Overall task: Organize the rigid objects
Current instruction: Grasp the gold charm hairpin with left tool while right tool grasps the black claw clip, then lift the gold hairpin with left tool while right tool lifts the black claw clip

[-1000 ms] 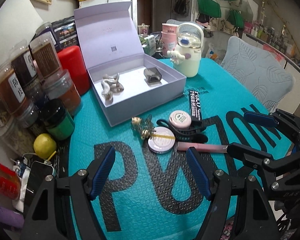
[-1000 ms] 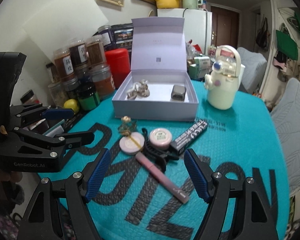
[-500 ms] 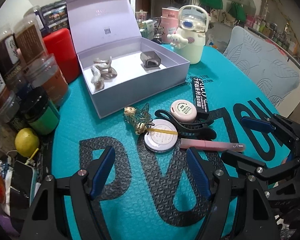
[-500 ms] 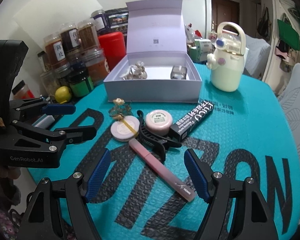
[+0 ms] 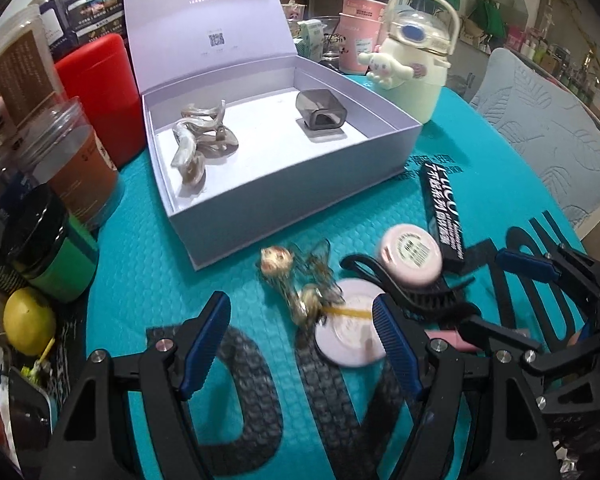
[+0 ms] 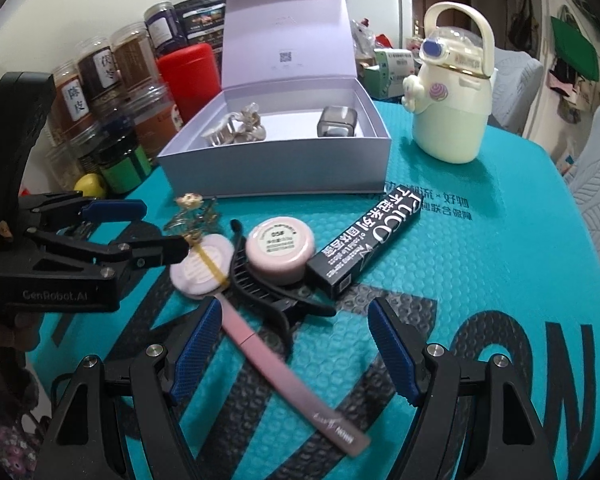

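Observation:
An open lilac box (image 5: 284, 200) (image 6: 276, 172) holds a pearly hair claw (image 5: 198, 140) and a grey clip (image 5: 320, 116). On the teal mat in front of it lie a gold butterfly clip (image 5: 296, 276) (image 6: 192, 212), a white compact (image 5: 348, 332), a pink jar (image 6: 280, 246), a black hair claw (image 6: 268, 296), a long black carton (image 6: 368, 244) and a pink tube (image 6: 284, 372). My left gripper (image 5: 300, 336) (image 6: 162, 227) hangs open just over the gold clip and compact. Over the pink tube and black claw, my right gripper (image 6: 296, 332) (image 5: 484, 290) stands open too.
A cream cartoon bottle (image 6: 452, 108) stands right of the box. Spice jars (image 5: 72, 160), a red canister (image 5: 100, 92) and a lemon (image 5: 28, 320) crowd the left edge. A grey chair (image 5: 548, 128) is beyond the table's right rim.
Both grippers have sunk and moved forward toward the pile of items, which now looks larger and closer. Their jaws kept the same width. Nothing on the mat has shifted.

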`<move>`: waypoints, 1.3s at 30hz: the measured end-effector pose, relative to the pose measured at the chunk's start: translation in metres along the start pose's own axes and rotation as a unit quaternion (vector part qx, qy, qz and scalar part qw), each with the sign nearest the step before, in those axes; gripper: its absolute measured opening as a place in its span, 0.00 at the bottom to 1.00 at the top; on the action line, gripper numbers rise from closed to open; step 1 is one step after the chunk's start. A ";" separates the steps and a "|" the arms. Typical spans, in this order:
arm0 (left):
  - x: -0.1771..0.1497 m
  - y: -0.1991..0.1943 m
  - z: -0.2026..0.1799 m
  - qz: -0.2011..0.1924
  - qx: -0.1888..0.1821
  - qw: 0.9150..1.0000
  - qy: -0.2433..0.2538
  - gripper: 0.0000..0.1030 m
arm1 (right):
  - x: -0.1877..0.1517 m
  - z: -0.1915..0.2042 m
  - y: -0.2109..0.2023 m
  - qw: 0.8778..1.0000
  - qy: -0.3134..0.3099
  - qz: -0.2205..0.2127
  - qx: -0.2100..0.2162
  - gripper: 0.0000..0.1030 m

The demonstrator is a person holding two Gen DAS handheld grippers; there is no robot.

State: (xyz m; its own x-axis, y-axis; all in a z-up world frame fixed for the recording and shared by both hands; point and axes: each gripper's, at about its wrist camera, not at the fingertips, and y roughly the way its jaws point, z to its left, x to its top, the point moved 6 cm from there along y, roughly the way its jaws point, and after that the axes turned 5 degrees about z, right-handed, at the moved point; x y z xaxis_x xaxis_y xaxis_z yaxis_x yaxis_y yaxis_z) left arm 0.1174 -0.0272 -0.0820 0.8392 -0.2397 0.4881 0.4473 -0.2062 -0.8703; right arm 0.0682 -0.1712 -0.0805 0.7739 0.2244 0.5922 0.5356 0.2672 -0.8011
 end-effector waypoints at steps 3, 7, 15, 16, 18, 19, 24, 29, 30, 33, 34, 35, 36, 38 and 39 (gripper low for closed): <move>0.007 0.009 0.004 0.007 0.001 1.000 -0.001 0.71 | 0.003 -0.003 0.009 1.000 0.001 0.011 0.008 0.74; 0.013 0.021 0.009 0.018 0.001 1.000 -0.005 0.71 | 0.005 -0.004 0.020 1.000 0.000 0.025 0.019 0.74; 0.017 0.035 0.012 0.038 -0.011 0.999 -0.022 0.71 | 0.006 -0.005 0.029 0.999 -0.007 0.039 0.029 0.74; 0.017 0.036 0.013 0.039 -0.012 0.999 -0.025 0.71 | 0.006 -0.004 0.029 0.999 -0.008 0.040 0.030 0.73; 0.018 0.036 0.014 0.039 -0.011 0.999 -0.029 0.71 | 0.006 -0.004 0.031 0.998 -0.010 0.043 0.033 0.71; 0.018 0.037 0.013 0.038 -0.010 0.999 -0.028 0.71 | 0.005 -0.003 0.032 0.998 -0.011 0.046 0.035 0.70; 0.017 0.035 0.010 0.034 -0.043 0.998 -0.032 0.49 | 0.005 -0.001 0.031 0.998 -0.014 0.046 0.046 0.58; 0.016 0.032 0.008 0.030 -0.056 0.997 -0.036 0.38 | 0.002 0.001 0.028 0.997 -0.018 0.051 0.048 0.38; 0.015 0.031 0.007 0.028 -0.056 0.997 -0.034 0.38 | 0.001 0.001 0.029 0.997 -0.018 0.053 0.047 0.37; 0.011 0.024 0.005 0.023 -0.054 0.998 -0.031 0.38 | -0.002 0.001 0.027 0.998 -0.026 0.049 0.036 0.35; 0.011 0.023 0.005 0.022 -0.054 0.998 -0.030 0.38 | -0.003 0.001 0.025 0.998 -0.026 0.049 0.037 0.35; 0.010 0.022 0.005 0.021 -0.053 0.998 -0.030 0.38 | -0.005 0.001 0.024 0.998 -0.025 0.049 0.040 0.35; 0.007 0.019 0.005 0.019 -0.051 0.998 -0.030 0.38 | -0.006 0.001 0.023 0.998 -0.023 0.049 0.043 0.35; 0.005 0.014 0.006 0.017 -0.050 0.998 -0.030 0.38 | -0.009 0.001 0.020 0.997 -0.023 0.049 0.046 0.35; 0.002 0.013 0.006 0.020 -0.054 0.998 -0.030 0.38 | -0.011 0.002 0.018 0.997 -0.024 0.049 0.048 0.35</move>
State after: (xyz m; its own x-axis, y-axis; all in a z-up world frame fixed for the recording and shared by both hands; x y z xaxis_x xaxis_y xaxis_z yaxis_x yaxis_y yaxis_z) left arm 0.1265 -0.0250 -0.0928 0.8746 -0.1933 0.4447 0.3790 -0.2997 -0.8755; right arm 0.0686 -0.1675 -0.1014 0.8032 0.2973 0.5161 0.4211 0.3293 -0.8451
